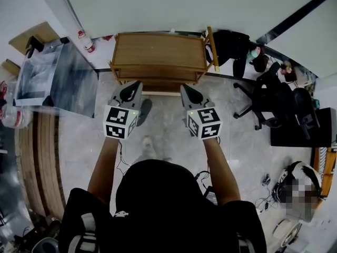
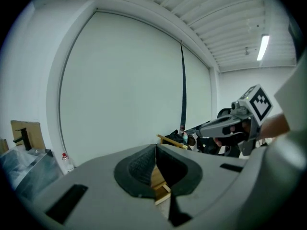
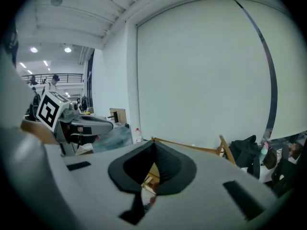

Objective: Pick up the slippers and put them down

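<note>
In the head view both grippers are held side by side above the grey floor, pointing at a low wooden rack [image 1: 158, 57]. My left gripper [image 1: 136, 84] is shut with nothing in it, its pads meeting at the tip [image 2: 156, 150]. My right gripper [image 1: 185, 87] is shut too and holds nothing [image 3: 153, 145]. I cannot make out any slipper for sure. A dark oval patch [image 1: 144, 109] lies on the floor beside the left gripper, either a slipper or a shadow. A pale shoe-like shape [image 1: 149, 145] lies nearer the person.
A table under clear sheeting [image 1: 58, 78] stands at the left, with curved wooden boards [image 1: 37, 157] below it. Black office chairs [image 1: 274, 104] crowd the right. A dark jacket [image 1: 231, 44] hangs at the rack's right end. Cables [image 1: 202, 175] trail on the floor.
</note>
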`<state>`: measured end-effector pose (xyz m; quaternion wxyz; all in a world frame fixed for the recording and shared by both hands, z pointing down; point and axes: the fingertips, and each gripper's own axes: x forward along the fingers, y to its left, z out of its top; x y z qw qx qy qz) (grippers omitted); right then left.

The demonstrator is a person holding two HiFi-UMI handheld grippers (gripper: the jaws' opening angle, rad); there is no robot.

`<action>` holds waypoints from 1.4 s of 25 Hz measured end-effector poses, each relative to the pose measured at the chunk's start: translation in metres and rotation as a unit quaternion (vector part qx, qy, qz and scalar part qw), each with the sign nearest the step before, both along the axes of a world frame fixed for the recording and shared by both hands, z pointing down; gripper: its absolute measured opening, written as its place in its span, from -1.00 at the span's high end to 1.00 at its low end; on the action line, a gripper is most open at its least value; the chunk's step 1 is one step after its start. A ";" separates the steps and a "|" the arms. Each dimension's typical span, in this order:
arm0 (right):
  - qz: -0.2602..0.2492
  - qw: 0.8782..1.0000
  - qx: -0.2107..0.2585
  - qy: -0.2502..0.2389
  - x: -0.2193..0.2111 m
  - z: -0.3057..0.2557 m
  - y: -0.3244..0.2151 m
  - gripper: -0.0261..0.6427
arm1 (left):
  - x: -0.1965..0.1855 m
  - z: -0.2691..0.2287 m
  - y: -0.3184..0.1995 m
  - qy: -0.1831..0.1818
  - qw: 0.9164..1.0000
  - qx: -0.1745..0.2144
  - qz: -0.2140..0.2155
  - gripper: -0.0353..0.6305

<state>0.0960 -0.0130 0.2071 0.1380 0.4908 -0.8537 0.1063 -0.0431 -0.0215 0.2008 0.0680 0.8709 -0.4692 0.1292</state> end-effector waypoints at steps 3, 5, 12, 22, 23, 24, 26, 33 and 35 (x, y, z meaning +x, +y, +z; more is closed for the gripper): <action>0.000 1.000 0.007 -0.012 0.011 -0.009 0.017 0.93 | 0.007 -0.010 0.018 0.003 1.000 0.010 -0.006 0.87; 0.004 1.000 0.011 -0.022 0.020 -0.015 0.028 0.93 | 0.012 -0.018 0.031 0.000 1.000 0.019 -0.008 0.87; 0.017 0.999 0.032 -0.041 0.046 -0.033 0.063 0.93 | 0.019 -0.039 0.068 0.007 0.999 0.044 -0.027 0.87; 0.012 0.997 0.060 -0.049 0.055 -0.054 0.117 0.93 | 0.038 -0.057 0.125 0.011 0.997 0.065 -0.033 0.87; 0.012 0.997 0.062 -0.050 0.053 -0.055 0.123 0.93 | 0.037 -0.058 0.130 0.012 0.997 0.067 -0.033 0.87; 0.011 0.997 0.064 -0.050 0.052 -0.056 0.128 0.93 | 0.037 -0.058 0.135 0.012 0.997 0.068 -0.034 0.87; 0.008 0.996 0.068 -0.050 0.050 -0.058 0.137 0.93 | 0.038 -0.058 0.145 0.012 0.997 0.070 -0.035 0.87; 0.000 0.995 0.082 -0.049 0.048 -0.066 0.163 0.93 | 0.039 -0.062 0.171 0.011 0.996 0.079 -0.034 0.87; 0.000 0.995 0.086 -0.047 0.049 -0.068 0.167 0.93 | 0.040 -0.064 0.175 0.014 0.996 0.080 -0.036 0.87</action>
